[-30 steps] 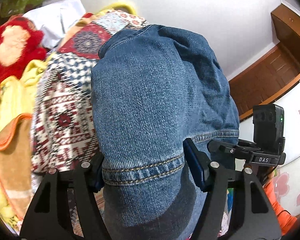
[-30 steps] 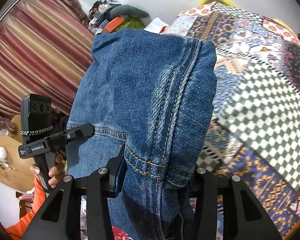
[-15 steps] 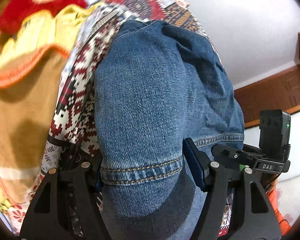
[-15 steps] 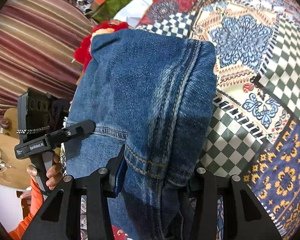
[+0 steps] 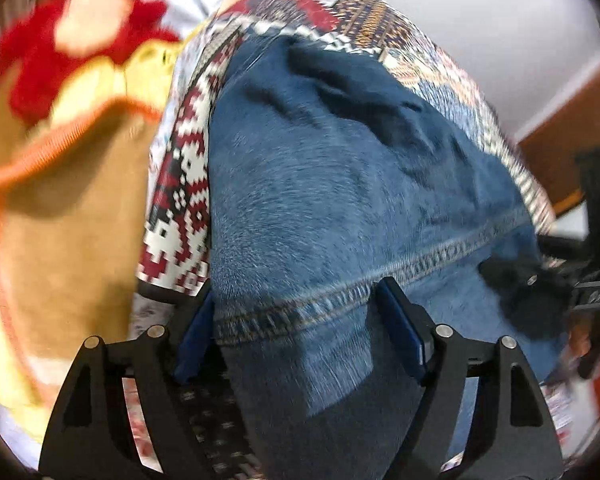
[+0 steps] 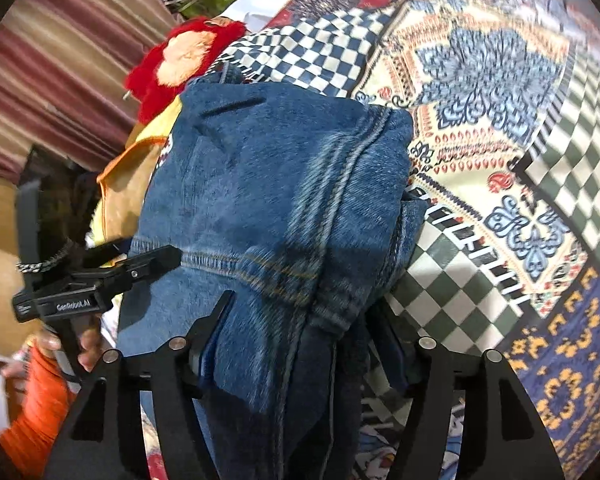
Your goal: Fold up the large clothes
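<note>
The left hand-held gripper (image 5: 300, 320) is clamping the stitched hem of the blue jeans (image 5: 340, 184), its blue-padded fingers (image 5: 400, 328) pressing the denim from both sides. Beyond the hem, the jeans are lying bunched over a patterned bedspread (image 5: 188, 184). Left of the jeans a brown cloth with orange edging (image 5: 68, 208) is lying, and beyond it a blurred red plush toy (image 5: 80, 36). The right hand-held gripper (image 5: 532, 284) is showing at the jeans' right edge.

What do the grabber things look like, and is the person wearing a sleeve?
Each gripper is black, with two angled fingers that have triangular cut-outs, silver screws and blue pads: the left gripper and the right gripper. Seen from the right wrist, the left one carries white "GenRobot.AI" lettering and a boxy black module on top. The left hand holding it has an orange sleeve.
</note>
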The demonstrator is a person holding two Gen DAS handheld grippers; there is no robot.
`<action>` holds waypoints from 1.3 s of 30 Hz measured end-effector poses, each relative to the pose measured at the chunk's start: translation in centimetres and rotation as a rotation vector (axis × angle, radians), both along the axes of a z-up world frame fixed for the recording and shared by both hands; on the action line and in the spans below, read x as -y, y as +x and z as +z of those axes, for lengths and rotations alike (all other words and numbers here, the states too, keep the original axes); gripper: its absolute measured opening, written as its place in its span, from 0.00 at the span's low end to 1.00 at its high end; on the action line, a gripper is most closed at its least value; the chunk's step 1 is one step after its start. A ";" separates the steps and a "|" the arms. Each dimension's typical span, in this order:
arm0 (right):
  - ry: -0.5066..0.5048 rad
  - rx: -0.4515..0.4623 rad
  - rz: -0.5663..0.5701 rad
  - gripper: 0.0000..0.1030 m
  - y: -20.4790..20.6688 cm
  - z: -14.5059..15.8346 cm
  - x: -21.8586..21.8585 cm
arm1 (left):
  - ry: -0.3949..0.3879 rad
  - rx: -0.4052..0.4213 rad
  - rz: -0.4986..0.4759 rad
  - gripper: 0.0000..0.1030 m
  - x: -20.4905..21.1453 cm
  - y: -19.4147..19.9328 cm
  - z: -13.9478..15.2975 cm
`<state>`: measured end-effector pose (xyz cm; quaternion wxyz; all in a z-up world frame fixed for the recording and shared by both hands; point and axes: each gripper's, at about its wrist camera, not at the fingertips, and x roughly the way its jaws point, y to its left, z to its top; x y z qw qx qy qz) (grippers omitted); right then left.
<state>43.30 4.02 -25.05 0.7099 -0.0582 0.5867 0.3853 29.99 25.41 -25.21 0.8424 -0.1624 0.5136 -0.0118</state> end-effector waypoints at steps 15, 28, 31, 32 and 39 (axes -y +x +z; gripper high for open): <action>0.001 0.298 0.050 0.61 -4.1 7.3 2.7 | 0.203 0.176 0.076 0.79 -0.9 -0.5 7.2; -0.028 0.191 -0.022 0.70 4.0 2.6 -2.6 | 0.244 0.065 0.051 0.82 -2.8 10.9 2.3; -0.037 0.187 -0.036 0.70 5.6 1.0 -2.2 | 0.226 0.070 0.079 0.85 -2.8 12.6 0.7; -0.036 0.184 -0.042 0.70 6.0 0.5 -1.8 | 0.223 0.076 0.090 0.86 -2.8 12.9 0.3; -0.012 0.183 -0.092 0.70 5.9 0.6 1.0 | 0.338 0.094 0.085 0.90 -1.2 12.4 1.0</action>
